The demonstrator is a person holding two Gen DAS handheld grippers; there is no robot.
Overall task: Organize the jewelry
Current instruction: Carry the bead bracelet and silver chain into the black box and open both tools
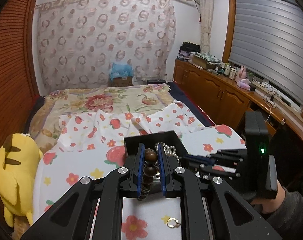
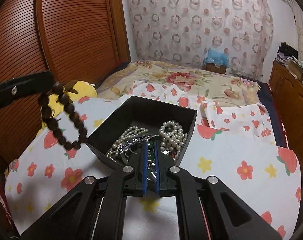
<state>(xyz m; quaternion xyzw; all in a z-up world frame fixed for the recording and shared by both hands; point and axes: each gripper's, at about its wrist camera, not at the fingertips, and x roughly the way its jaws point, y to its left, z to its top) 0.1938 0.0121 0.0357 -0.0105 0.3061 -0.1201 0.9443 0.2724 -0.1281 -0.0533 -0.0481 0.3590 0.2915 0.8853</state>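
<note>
My left gripper (image 1: 150, 146) is shut on a brown wooden bead bracelet (image 1: 150, 157), which hangs in the air left of the black jewelry box (image 2: 145, 110) in the right wrist view (image 2: 62, 118). The box (image 1: 151, 139) holds pearl strands (image 2: 172, 133) and a silver piece (image 2: 131, 145). My right gripper (image 2: 150, 143) is shut on a green stone bracelet (image 2: 150, 154) over the box's near side. A small gold ring (image 1: 173, 223) lies on the flowered cloth under my left gripper. The right gripper also shows in the left wrist view (image 1: 193, 157).
The box sits on a white strawberry-print cloth (image 2: 231, 154) over a board on the bed. A yellow plush toy (image 1: 13, 170) lies at the left edge. Wooden cabinets (image 1: 215, 92) with clutter run along the right wall. A wooden slatted door (image 2: 61, 30) stands left.
</note>
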